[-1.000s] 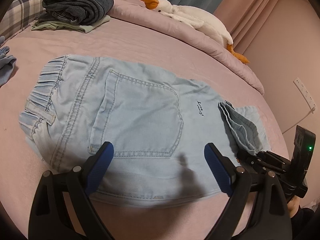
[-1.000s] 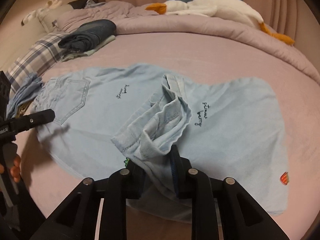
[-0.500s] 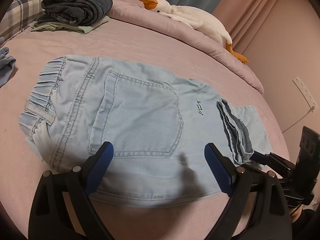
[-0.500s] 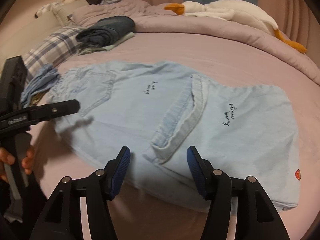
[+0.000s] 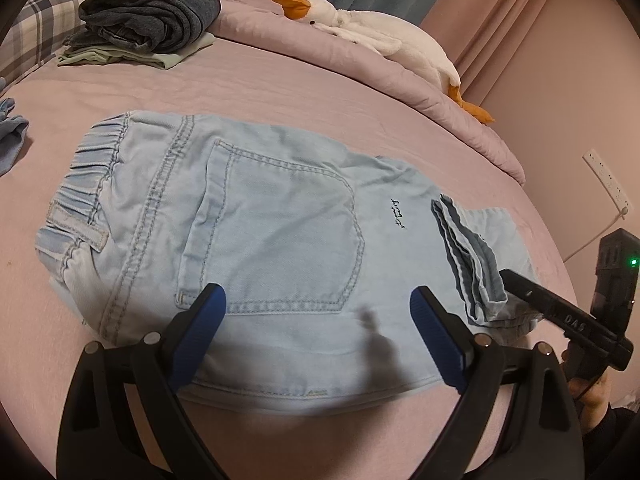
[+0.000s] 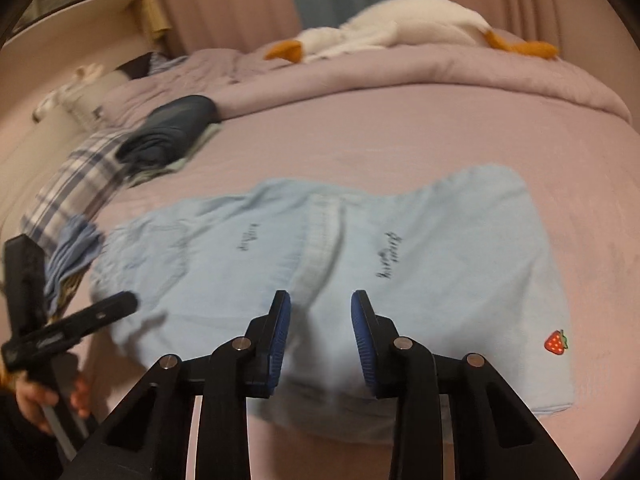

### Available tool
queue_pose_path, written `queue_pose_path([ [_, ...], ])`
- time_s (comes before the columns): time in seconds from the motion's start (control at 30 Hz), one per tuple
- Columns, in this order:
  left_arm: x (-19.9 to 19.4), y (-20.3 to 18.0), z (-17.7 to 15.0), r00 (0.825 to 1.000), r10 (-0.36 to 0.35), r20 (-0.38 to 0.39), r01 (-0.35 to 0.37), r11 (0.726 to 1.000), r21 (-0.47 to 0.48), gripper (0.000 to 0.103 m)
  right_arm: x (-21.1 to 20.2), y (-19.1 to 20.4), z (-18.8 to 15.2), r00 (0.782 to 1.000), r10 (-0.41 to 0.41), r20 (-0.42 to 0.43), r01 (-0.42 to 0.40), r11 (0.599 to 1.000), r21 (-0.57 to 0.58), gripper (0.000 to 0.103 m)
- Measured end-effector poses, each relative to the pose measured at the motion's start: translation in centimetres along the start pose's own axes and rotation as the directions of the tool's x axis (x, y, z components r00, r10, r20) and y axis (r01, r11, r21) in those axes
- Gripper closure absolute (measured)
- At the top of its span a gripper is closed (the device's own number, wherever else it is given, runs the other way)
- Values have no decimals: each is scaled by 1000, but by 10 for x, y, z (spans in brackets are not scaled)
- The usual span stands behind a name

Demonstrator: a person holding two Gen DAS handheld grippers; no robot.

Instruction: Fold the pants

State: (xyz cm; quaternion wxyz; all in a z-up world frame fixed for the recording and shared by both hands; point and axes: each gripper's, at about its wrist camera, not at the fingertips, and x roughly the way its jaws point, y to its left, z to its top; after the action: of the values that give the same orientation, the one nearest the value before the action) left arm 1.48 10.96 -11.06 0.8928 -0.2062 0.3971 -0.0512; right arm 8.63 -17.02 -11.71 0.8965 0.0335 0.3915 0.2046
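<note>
The bed [image 5: 280, 92], covered in a pink sheet, carries the light-blue pants [image 5: 272, 232], which lie flat directly ahead of and below both grippers. Beyond the left gripper [image 5: 318, 328], at the far side, rest a white goose plush [image 5: 384, 40] and a folded stack of dark clothes [image 5: 148, 24]. The left gripper hangs over the pants' near edge, fingers wide apart, holding nothing. The right gripper [image 6: 320, 340] hangs over the folded-back hem [image 6: 320, 248]; its fingers are closing, not yet pressing cloth. A strawberry patch [image 6: 556, 342] sits to its right.
</note>
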Motion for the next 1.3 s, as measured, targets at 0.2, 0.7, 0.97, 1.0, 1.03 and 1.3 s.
queue_pose_path([
  [0.2,1,-3,0,1000,8,-3,-8,1000,11,8,23,30,-12,994,59,-93,-69,992,-107,68],
  [0.7,20,-94,42,951,-299,-77,301,954,12,9,-26,8,-7,987,159,15,-158,984,-85,68],
  [0.97,65,-149,50,935,-327,-135,331,944,5,11,-59,-72,-4,996,-25,89,14,992,126,68],
  [1.0,70,-145,51,934,-326,-143,326,945,-27,11,-59,-73,-6,996,-22,89,11,992,123,68],
  [1.03,76,-139,49,929,-330,-165,324,944,-66,11,-59,-72,-7,996,-23,87,13,994,113,68],
  [1.3,111,-109,39,820,-443,-362,348,888,-300,22,-46,-73,-11,996,41,73,-52,986,161,68],
])
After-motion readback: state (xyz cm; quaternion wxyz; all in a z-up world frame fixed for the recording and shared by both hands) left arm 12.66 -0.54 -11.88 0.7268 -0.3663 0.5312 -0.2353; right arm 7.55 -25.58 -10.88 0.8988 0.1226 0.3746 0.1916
